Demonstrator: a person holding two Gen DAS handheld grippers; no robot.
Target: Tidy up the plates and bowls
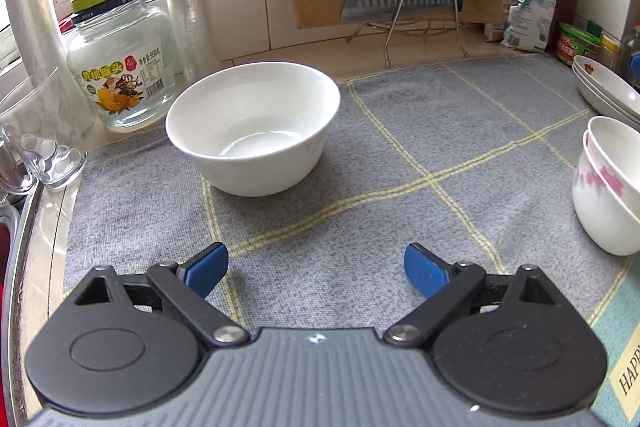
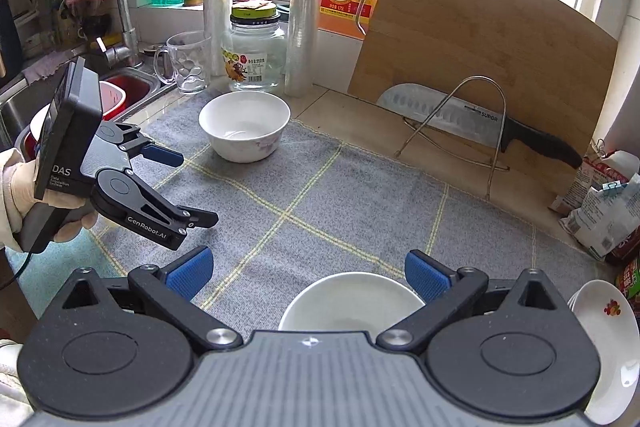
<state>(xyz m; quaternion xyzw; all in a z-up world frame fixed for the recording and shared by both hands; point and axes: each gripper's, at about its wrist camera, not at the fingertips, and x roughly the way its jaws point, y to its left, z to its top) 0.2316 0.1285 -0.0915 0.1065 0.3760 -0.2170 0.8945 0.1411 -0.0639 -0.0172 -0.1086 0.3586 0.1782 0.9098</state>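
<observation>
While both stand empty, white bowl (image 1: 252, 131) sits beyond left claw (image 1: 316, 269).

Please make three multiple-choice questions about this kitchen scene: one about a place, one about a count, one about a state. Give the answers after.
1. Where does the knife rest?
A. in the sink
B. on the wire rack before the cutting board
C. inside a bowl

2. How many bowls form the nested stack?
A. two
B. four
C. five

3. How are the jaws of the left gripper?
A. shut on a bowl
B. shut on nothing
C. open, empty

Answers: 1 B, blade leans on the rack; 2 A, two rims show; 3 C, only cloth between the pads.
</observation>
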